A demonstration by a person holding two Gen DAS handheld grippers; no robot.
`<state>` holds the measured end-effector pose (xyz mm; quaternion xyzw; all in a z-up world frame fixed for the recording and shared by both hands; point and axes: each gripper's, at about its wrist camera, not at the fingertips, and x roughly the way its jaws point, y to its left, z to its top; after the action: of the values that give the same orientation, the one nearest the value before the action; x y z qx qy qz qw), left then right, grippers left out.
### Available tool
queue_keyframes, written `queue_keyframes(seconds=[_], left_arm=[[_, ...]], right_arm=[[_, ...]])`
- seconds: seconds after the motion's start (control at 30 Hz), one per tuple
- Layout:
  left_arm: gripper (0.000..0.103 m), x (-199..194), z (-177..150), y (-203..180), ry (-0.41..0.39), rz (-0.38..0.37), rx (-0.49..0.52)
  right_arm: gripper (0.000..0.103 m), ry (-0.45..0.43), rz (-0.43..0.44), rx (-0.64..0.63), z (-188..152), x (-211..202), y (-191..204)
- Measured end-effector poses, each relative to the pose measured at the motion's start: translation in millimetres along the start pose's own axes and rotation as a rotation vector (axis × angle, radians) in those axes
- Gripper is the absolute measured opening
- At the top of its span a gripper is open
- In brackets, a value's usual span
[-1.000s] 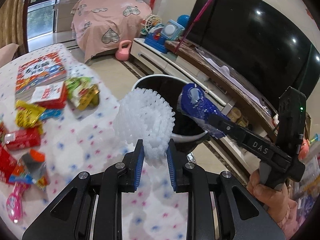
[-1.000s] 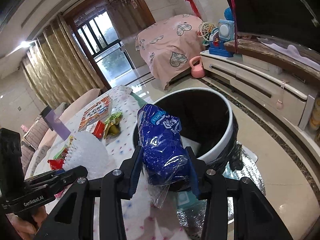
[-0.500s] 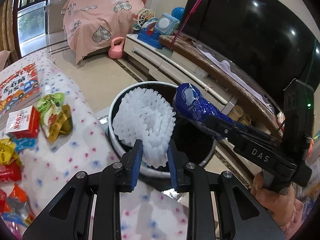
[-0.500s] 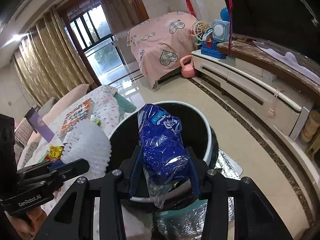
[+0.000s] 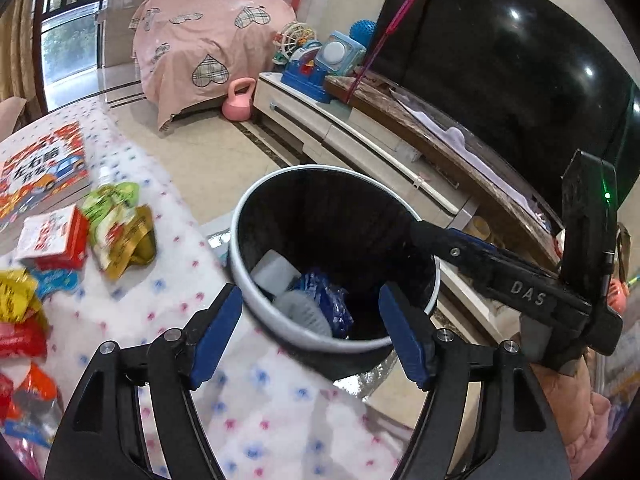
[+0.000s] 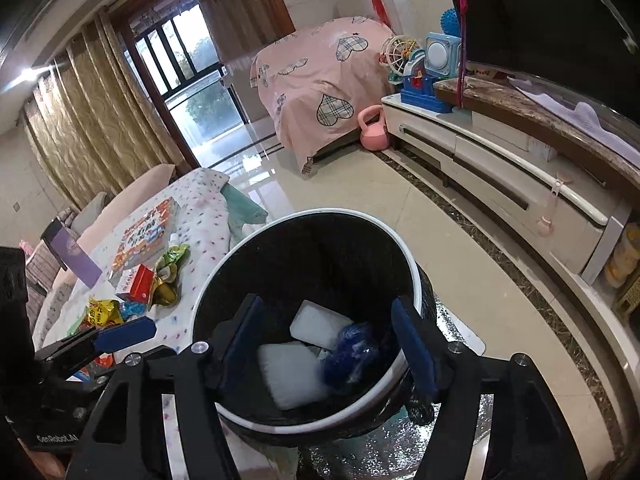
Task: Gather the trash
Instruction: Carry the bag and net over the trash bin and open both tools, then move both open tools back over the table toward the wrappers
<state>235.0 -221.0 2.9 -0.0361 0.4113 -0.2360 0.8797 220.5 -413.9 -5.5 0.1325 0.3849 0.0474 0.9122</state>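
Spotted tablecloth (image 5: 280, 412) with wrappers (image 5: 120, 228), bin (image 6: 412, 280) beside it; both grippers (image 5: 310, 332) (image 6: 326, 342) opening wide, empty, bin contents kinda murky.

Round white-rimmed black bin (image 6: 414, 280) placed on floor just right of dotted white tablecloth (image 5: 132, 312). Blue crinkled plastic bag (image 6: 352, 354) and white foam netting (image 6: 290, 374) seen inside bin. Snack wrappers (image 5: 120, 228) scattered on tablecloth, left of bin.
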Motion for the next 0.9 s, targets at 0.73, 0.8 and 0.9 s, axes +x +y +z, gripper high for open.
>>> queue_keyframes(seconds=[0.73, 0.8, 0.9], left_arm=[[0.073, -115, -107, 100, -0.081, 0.116, -0.216], [0.073, -123, -114, 110, -0.087, 0.132, -0.237], [0.073, -133, -125, 123, -0.092, 0.149, -0.268]], right_arm=[[0.091, 0.009, 0.179, -0.006, -75, -31, 92], [0.091, 0.027, 0.194, -0.017, -82, -28, 103], [0.091, 0.048, 0.215, -0.040, -92, -25, 120]])
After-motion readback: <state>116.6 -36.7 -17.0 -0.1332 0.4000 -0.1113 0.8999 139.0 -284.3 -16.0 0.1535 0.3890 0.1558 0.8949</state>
